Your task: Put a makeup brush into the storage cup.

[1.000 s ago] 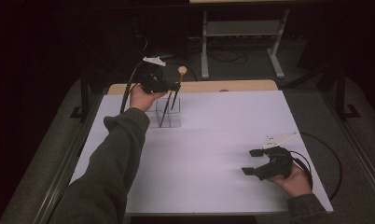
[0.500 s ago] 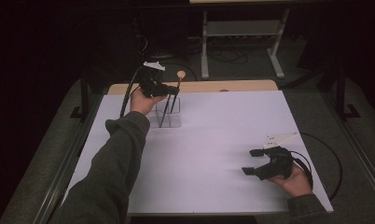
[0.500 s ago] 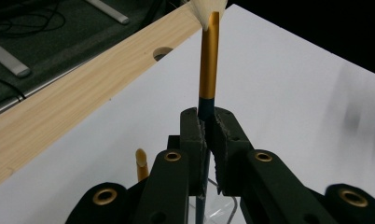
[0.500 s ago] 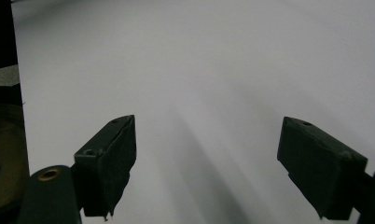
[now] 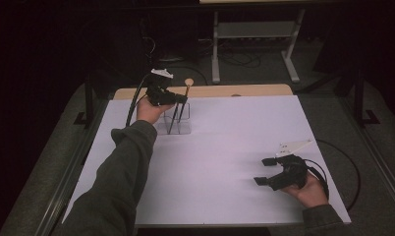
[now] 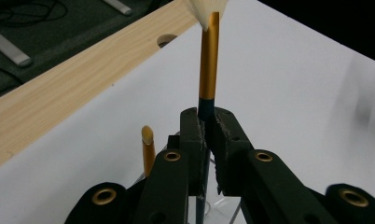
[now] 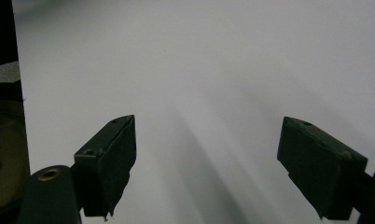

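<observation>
Since the brush (image 6: 208,70) sits pinched low on its dark handle between the closed jaws of the left gripper (image 6: 206,126), with its gold ferrule and pale bristles pointing up, the step looks like placing it into, or pulling it out of, the clear holder (image 5: 175,125). The brush stands directly over the holder, at the far left of the white sheet (image 5: 235,147). Best to keep it upright and move straight along its own axis so it clears the holder's rim. A second gold-tipped brush (image 6: 148,149) stands just beside it in the holder; avoid knocking it. Well apart from the holder, the right gripper (image 5: 268,171) rests on the sheet, jaws wide open and empty.
</observation>
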Tool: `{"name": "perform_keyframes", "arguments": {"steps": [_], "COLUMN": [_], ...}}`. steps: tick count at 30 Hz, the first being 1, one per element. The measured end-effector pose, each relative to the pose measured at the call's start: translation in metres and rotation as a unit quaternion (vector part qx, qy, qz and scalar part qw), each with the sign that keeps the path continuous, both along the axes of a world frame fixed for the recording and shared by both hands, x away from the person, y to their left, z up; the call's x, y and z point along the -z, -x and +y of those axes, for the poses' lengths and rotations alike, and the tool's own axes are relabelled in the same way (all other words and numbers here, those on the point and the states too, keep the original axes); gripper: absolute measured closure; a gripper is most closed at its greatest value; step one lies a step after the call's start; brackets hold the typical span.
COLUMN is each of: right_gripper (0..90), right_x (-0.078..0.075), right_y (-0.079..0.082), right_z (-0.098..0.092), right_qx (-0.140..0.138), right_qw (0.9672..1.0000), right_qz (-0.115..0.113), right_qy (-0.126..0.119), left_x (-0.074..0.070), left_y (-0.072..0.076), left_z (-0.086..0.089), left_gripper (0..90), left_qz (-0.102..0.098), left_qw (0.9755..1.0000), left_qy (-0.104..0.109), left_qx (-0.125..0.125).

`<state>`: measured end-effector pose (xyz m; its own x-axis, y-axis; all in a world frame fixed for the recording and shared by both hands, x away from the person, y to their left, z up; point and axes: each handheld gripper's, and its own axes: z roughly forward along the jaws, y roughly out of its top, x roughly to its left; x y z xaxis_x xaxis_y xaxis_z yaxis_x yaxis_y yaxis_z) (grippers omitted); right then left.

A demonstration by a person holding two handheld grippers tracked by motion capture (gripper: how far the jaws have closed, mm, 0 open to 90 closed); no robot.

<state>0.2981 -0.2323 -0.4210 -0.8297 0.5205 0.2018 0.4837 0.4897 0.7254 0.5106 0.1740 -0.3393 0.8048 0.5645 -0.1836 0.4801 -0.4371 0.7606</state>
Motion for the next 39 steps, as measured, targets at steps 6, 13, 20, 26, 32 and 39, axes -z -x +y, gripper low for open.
{"name": "perform_keyframes", "arguments": {"steps": [6, 13, 20, 26, 32, 39], "right_gripper": [18.8, 19.1, 19.0, 19.0, 19.1, 19.0], "right_x": [0.000, 0.000, 0.000, 0.001, 0.000, 0.000], "right_y": [0.000, 0.000, 0.001, 0.001, 0.001, 0.001], "right_z": [0.000, 0.000, 0.000, 0.001, 0.001, 0.001], "right_qx": [0.000, -0.001, -0.002, -0.006, -0.004, -0.004], "right_qw": [1.0000, 1.0000, 1.0000, 1.0000, 1.0000, 1.0000], "right_qz": [0.002, 0.000, 0.002, 0.000, 0.003, 0.003], "right_qy": [0.001, 0.004, 0.004, 0.005, 0.003, 0.001], "left_x": [0.002, 0.008, 0.013, 0.016, 0.018, 0.016], "left_y": [0.000, 0.000, 0.002, 0.002, 0.003, 0.005], "left_z": [-0.003, -0.005, -0.004, -0.003, -0.004, -0.002], "left_gripper": [82.6, 82.7, 82.6, 82.6, 82.0, 76.2], "left_qz": [-0.003, 0.000, 0.005, 0.009, 0.008, 0.003], "left_qw": [1.0000, 0.9997, 0.9994, 0.9993, 0.9990, 0.9989], "left_qy": [-0.009, -0.024, -0.034, -0.036, -0.043, -0.046], "left_qx": [0.002, 0.005, 0.001, 0.002, 0.001, 0.003]}}
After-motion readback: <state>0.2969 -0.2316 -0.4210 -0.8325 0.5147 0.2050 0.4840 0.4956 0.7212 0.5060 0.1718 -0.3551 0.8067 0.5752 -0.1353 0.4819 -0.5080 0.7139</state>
